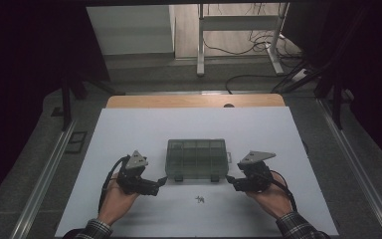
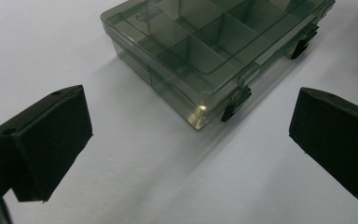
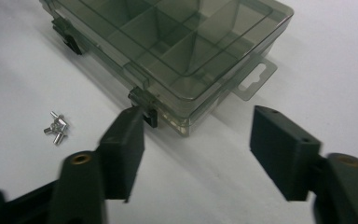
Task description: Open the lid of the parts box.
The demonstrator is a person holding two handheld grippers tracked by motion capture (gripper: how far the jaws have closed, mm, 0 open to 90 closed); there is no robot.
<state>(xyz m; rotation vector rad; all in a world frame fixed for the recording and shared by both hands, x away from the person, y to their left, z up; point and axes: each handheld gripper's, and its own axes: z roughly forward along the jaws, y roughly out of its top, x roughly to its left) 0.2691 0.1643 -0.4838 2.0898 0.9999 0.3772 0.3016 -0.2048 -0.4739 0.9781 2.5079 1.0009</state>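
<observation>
My left tongs point(image 1: 162, 181) are spread wide with nothing between the two black pads point(image 2: 51, 140). They sit low over the desk point(image 1: 129, 134), just off the near left corner of the plastic box point(image 1: 197, 158). My right tongs point(image 1: 230, 181) are partly spread and hold nothing. In the right gripper view, one pad point(image 3: 123, 144) is right next to the black latch point(image 3: 145, 108) near the box's corner. I cannot tell if it touches the latch. The other pad is out over bare desk.

The box is see-through and smoky grey, and its lid is down. It lies flat in the middle of the desk, between my two tongs. Its long side runs left to right in the high view. The two black latches are on the near side, facing me. A small hang tab point(image 3: 256, 77) sticks out from the short side by my right tongs. Inside I see walls that cut the box into little rooms.

A few small shiny metal bits point(image 1: 200, 199) lie on the desk in front of the box, between my hands. They are near the box but not touching it.

The white desk top has lots of open room on both sides and behind the box. A wooden strip point(image 1: 194, 101) runs along the far edge.
</observation>
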